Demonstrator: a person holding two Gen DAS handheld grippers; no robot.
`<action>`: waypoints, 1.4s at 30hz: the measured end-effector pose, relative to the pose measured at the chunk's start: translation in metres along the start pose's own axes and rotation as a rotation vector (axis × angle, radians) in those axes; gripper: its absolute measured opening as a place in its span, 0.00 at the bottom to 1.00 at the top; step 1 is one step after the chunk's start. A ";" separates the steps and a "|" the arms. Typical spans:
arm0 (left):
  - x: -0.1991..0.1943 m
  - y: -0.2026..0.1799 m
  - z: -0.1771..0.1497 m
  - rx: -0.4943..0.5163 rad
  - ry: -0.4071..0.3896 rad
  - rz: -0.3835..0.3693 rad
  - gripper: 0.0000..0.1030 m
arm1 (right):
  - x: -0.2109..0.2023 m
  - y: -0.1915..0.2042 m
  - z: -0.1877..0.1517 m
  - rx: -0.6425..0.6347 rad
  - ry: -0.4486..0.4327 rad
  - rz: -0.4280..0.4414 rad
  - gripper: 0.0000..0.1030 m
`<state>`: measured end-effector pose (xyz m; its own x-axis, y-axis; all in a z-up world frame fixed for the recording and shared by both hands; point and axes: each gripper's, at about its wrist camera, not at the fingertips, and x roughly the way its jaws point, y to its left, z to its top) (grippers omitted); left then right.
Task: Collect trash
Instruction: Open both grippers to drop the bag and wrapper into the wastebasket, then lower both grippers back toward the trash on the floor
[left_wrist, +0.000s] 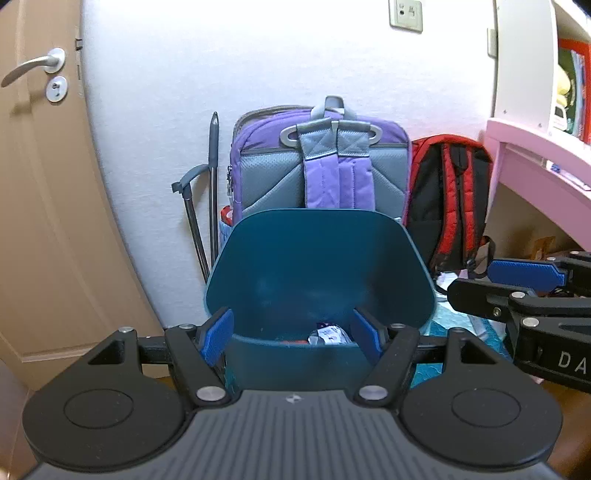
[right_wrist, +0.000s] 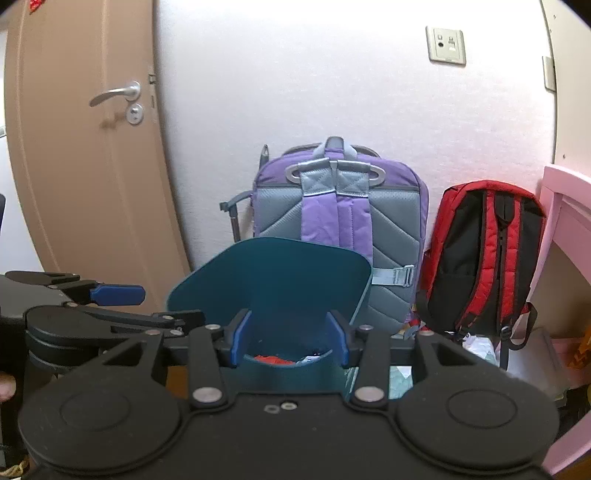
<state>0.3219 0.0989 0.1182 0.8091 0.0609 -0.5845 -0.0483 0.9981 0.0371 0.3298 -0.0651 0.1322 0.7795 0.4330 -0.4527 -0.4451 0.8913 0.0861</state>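
At the lower centre of both wrist views a teal trash bin (left_wrist: 317, 273) is seen, its opening turned toward the cameras, with red and white wrappers (left_wrist: 328, 336) lying at its bottom. The left gripper (left_wrist: 291, 338) is held just before the bin's near rim, its blue fingers (left_wrist: 218, 338) spread wide to either side of the opening, nothing gripped. The right gripper (right_wrist: 290, 341) is likewise placed at the rim, its fingers (right_wrist: 240, 341) apart and empty; it is also seen at the right edge of the left view. Behind the bin a purple backpack (left_wrist: 321, 162) is leaned against the white wall, with a red backpack (left_wrist: 448, 199) to its right. A brown door (left_wrist: 40, 184) is shown at the left and a pink desk (left_wrist: 535, 162) at the right edge.
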 end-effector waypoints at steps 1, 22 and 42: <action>-0.006 0.000 -0.002 -0.006 -0.001 -0.006 0.68 | -0.006 0.002 -0.002 -0.001 -0.001 0.005 0.43; -0.055 0.008 -0.107 -0.077 0.082 -0.087 0.89 | -0.056 0.008 -0.102 0.046 0.102 0.101 0.47; 0.122 0.048 -0.292 -0.205 0.495 -0.042 0.95 | 0.071 -0.073 -0.330 0.342 0.582 -0.118 0.49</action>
<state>0.2468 0.1550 -0.1878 0.4419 -0.0350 -0.8964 -0.1757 0.9765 -0.1248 0.2727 -0.1435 -0.1988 0.4081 0.2728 -0.8712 -0.1326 0.9619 0.2390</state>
